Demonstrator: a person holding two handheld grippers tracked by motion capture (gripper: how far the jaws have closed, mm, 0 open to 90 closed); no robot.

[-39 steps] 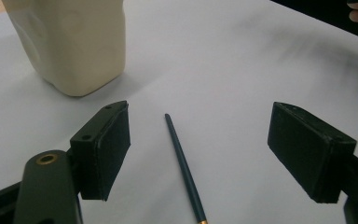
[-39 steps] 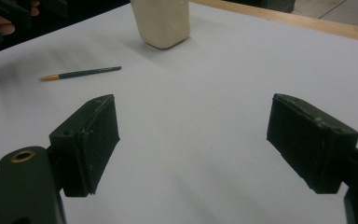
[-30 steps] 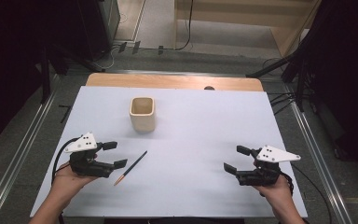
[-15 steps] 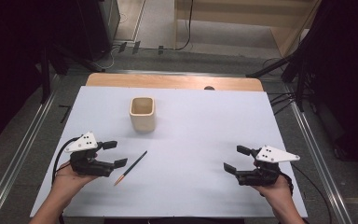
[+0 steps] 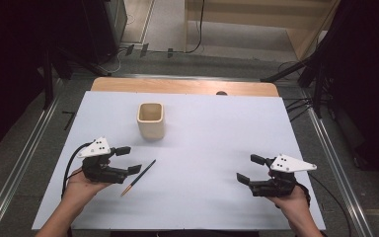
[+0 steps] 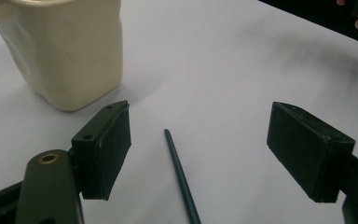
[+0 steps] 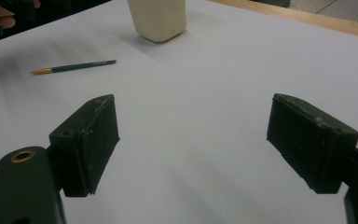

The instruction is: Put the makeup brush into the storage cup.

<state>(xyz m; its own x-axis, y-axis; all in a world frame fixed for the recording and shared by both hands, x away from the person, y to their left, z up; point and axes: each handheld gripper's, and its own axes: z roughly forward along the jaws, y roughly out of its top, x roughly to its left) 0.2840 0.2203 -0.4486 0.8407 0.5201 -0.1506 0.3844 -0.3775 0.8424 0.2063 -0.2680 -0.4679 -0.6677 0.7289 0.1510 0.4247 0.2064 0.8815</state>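
A slim dark-green pencil with a yellow-orange tip [image 5: 138,177] lay flat on the white table covering [image 5: 217,133], just beside the left gripper [image 5: 128,159], whose jaws stood wide open and empty. In the left gripper view the pencil [image 6: 181,176] ran lengthwise between the two jaws, its far end pointing towards the cream square ceramic cup [image 5: 151,120]. The right gripper [image 5: 247,169], also wide open and holding nothing, sat well apart from the pencil, so the left was much the nearer.
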